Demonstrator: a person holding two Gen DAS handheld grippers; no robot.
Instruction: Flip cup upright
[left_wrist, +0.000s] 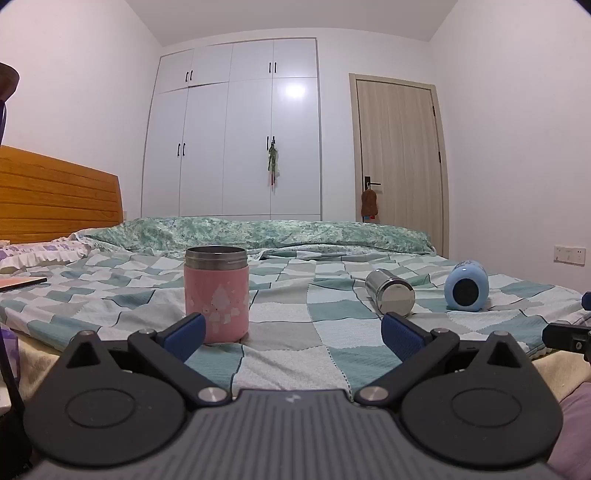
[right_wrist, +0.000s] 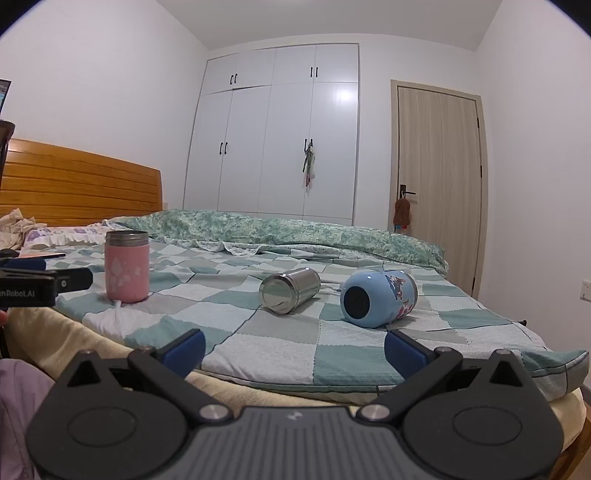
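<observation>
Left wrist view first: at the far left a wooden headboard (left_wrist: 55, 192) is seen above the checked bedspread (left_wrist: 295, 332), and the pink cup (left_wrist: 216, 293) is found upright on that spread, mouth up, just beyond the left pad of the left gripper (left_wrist: 293, 334). That gripper is held with its jaws spread wide and nothing between them. Further right, the steel cup (left_wrist: 389, 292) is seen lying on its side, and just beside it, apart from it, the blue cup (left_wrist: 467, 287) is also lying down with its dark base turned toward the camera.

Right wrist view, again from the left: the pink cup (right_wrist: 127, 266) is seen standing well off to the left, near the body of the other gripper at the picture's edge. Near the centre the steel cup (right_wrist: 290, 291) is lying with its flat base toward the camera and slightly left, its long axis running away and to the right. The blue cup (right_wrist: 378, 298) is lying just right of it, its long axis likewise pointing away from the right gripper (right_wrist: 293, 349), whose jaws are also held wide apart and empty.

Both fallen cups are judged to lie ahead of the right gripper and closer to it than to the left one; the blue cup is placed almost straight ahead between its pads. Because each long axis runs roughly along the line of approach, a grasp across the barrel is judged to be needed before any tipping onto the base. Some rolling on the soft spread is thought likely if a cup is nudged from the side.
</observation>
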